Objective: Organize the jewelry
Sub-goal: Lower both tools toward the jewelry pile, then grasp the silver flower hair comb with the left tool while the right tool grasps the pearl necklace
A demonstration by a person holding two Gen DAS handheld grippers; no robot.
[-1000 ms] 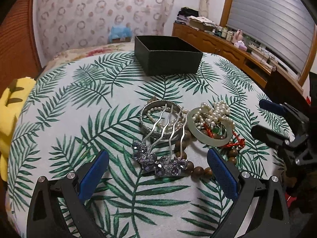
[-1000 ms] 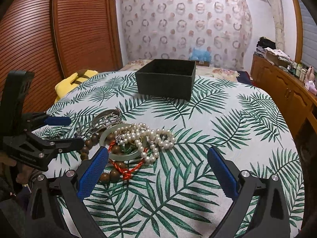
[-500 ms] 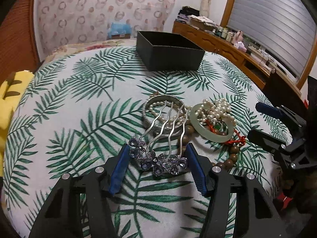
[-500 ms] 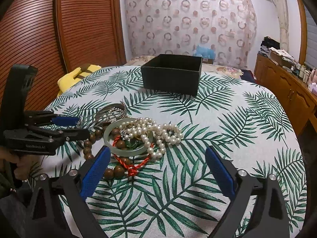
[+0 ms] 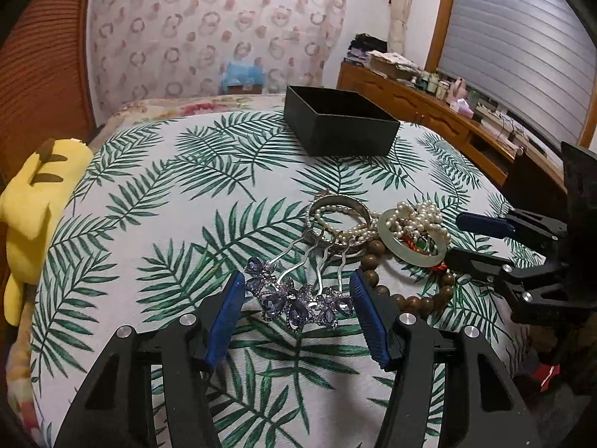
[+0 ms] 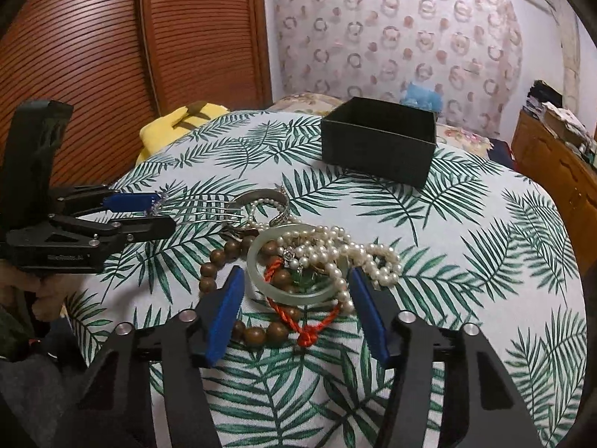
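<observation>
In the left wrist view the left gripper (image 5: 298, 298) is seen nearest, its blue pads (image 5: 228, 317) set partly apart on either side of the purple jewelled head of a silver hair comb (image 5: 298, 304); whether the pads press on the comb cannot be told, and the comb's prongs are seen running away toward the jewelry pile. In the right wrist view the right gripper (image 6: 296, 298) is seen nearest, its jaws closing, with a pale green jade bangle (image 6: 294, 291), a red cord (image 6: 309, 330) and part of a pearl strand (image 6: 347, 252) lying between the pads without being touched by them. Only the right wrist view shows the knot of the red cord and the brown wooden bead bracelet (image 6: 257, 334) curving under the bangle at the near side; only the left wrist view shows the comb's jewelled head in full, which in the other view is hidden behind the left gripper's fingers. A silver bangle (image 5: 337, 205) is seen at the far side of the pile, on the palm-leaf tablecloth (image 5: 168, 205). Further back, an open black box (image 5: 339, 127) is seen standing apart from the pile. A hand (image 6: 41, 291) gripping the left tool is shown only in the right wrist view, and a yellow plush toy (image 5: 33, 201) is seen at the table's left edge.
</observation>
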